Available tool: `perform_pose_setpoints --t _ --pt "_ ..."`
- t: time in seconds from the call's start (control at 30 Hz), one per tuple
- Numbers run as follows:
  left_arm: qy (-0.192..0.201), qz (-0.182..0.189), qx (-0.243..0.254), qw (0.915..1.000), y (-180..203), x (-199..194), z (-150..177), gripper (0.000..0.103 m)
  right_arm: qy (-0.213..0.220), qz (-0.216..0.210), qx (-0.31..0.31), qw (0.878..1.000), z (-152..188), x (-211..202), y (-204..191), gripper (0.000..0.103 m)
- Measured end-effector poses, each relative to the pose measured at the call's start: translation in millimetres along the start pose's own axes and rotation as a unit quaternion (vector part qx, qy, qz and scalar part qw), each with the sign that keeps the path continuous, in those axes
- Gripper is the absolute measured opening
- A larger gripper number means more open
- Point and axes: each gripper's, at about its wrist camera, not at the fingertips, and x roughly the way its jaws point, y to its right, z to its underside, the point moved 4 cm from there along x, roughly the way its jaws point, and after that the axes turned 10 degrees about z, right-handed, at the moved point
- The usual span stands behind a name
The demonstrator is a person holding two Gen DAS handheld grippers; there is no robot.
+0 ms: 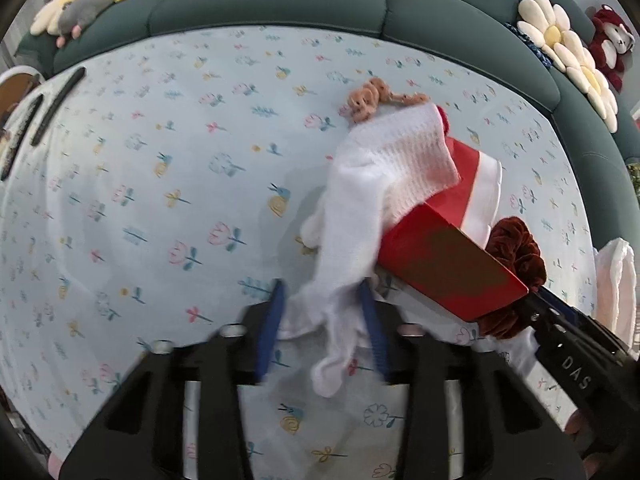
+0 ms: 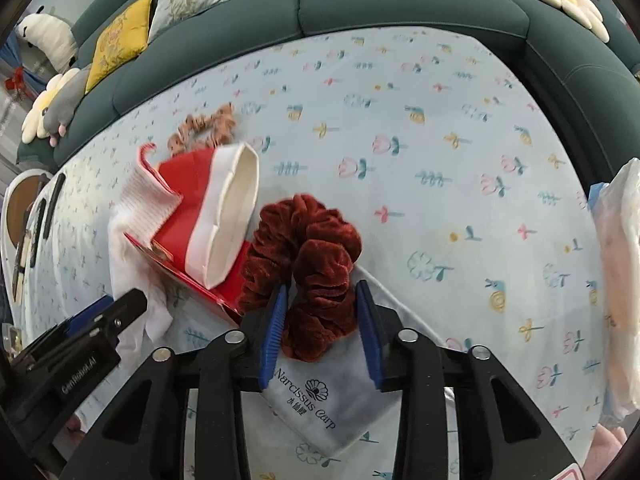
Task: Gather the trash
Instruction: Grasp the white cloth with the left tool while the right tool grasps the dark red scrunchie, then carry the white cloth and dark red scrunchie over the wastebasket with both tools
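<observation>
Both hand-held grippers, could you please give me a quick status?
Left hand-held gripper closed on white knit sock. Right hand-held gripper astride dark red velvet scrunchie, grip unconfirmed. Red-and-white paper box crowds both.

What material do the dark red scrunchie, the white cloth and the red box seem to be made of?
Dark red scrunchie: probably velvet; soft pile with a dull sheen on its gathered folds.
White cloth: knitted or woven fabric, matte; a waffle-like ribbed texture shows at one end, and it hangs limp.
Red box: apparently cardboard, smooth and slightly glossy; flat panels, sharp creased edges.
</observation>
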Motion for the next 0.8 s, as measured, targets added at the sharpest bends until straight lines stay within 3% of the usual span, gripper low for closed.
perform_pose_setpoints --t 0.2,0.5,0.8 --pt "-0.001 0.012 0.002 0.9999 4 -1 13 0.007 -0.004 -0.016 0.005 1.000 10 -1 3 0.019" --pt "0.024 0.015 -0.012 0.9995 7 -36 33 0.006 0.008 -0.036 0.010 0.999 23 -30 6 0.014" --pt "0.077 0.020 0.007 0.9968 38 -95 31 0.006 0.069 -0.057 0.014 0.996 15 -96 17 0.014"
